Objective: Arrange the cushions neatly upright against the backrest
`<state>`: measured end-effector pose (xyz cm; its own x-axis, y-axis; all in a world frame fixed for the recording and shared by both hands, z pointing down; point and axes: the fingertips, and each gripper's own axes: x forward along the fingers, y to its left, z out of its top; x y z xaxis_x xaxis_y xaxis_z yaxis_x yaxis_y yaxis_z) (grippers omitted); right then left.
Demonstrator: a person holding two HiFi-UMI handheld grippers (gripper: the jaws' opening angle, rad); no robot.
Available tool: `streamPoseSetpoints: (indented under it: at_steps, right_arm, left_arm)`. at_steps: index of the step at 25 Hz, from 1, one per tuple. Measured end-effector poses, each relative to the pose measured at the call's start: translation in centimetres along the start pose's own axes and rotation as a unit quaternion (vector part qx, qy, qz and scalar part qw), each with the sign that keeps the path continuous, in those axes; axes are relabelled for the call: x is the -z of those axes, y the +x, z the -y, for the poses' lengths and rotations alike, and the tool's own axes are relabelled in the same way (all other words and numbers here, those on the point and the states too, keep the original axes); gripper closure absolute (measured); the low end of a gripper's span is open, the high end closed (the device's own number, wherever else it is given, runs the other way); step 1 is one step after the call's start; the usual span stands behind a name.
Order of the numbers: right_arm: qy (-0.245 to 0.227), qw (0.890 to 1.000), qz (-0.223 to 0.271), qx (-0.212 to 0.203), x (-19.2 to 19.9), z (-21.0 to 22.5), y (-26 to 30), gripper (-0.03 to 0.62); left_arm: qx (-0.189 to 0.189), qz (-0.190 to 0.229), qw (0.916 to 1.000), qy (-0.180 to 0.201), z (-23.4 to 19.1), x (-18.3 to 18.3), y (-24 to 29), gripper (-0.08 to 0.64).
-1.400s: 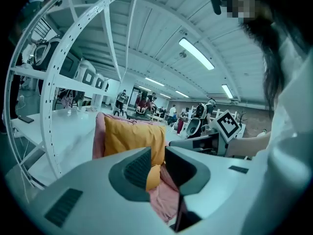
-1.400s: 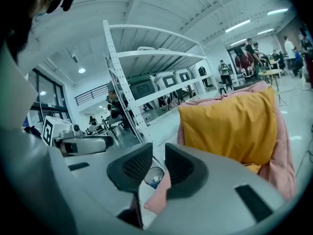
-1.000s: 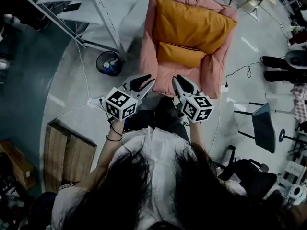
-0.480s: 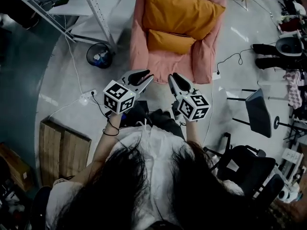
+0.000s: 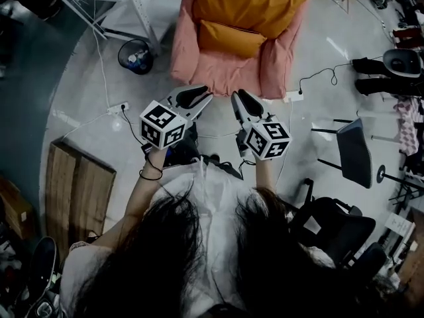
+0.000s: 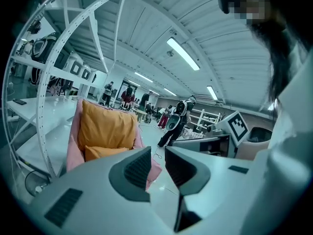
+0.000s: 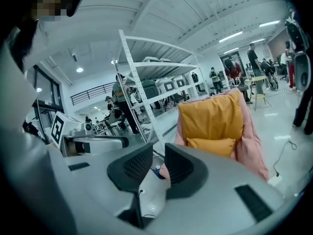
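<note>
Chair: a pink armchair [image 5: 222,75] stands on the floor, well apart from both grippers.
Cushions: the large orange cushion [image 5: 245,2] stands upright against the backrest. The small orange cushion [image 5: 228,38] sits on the seat at its foot, touching it.
Left: the left gripper [image 5: 199,97] points at the chair, jaws slightly spread, nothing between them.
Right: the right gripper [image 5: 240,100], just beside it, likewise slightly spread and empty.
Nearby: a dark bin [image 5: 134,56] left of the chair.
</note>
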<state>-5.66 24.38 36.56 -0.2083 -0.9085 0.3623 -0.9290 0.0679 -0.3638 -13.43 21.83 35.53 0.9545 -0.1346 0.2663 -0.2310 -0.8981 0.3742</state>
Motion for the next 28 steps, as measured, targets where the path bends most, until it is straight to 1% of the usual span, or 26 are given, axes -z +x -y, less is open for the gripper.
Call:
streamPoseSetpoints:
  at_steps: [8, 12, 18, 23, 28]
  right_arm:
    - [-0.010, 1.000, 0.003, -0.027, 3.4, -0.8, -8.0, 0.506]
    - [-0.020, 0.999, 0.005, -0.036, 4.8, -1.1, -11.1, 0.506]
    - [-0.040, 0.998, 0.002, -0.053, 6.5, -2.8, -13.9, 0.506]
    - [-0.054, 0.996, -0.002, -0.069, 7.7, -4.2, -15.4, 0.507]
    - [-0.061, 0.995, -0.002, -0.074, 8.5, -4.7, -16.5, 0.509]
  left_arm:
    - [-0.012, 0.000, 0.9999, -0.006, 8.6, 4.0, -0.2, 0.460]
    - [-0.022, 0.002, 0.9997, 0.004, 11.7, 5.3, -0.8, 0.460]
    - [-0.037, 0.004, 0.9993, 0.009, 14.6, 6.9, -2.5, 0.460]
    - [-0.036, 0.007, 0.9992, 0.016, 16.4, 7.5, -3.0, 0.460]
    - [-0.037, 0.007, 0.9991, 0.020, 17.7, 8.2, -3.2, 0.460]
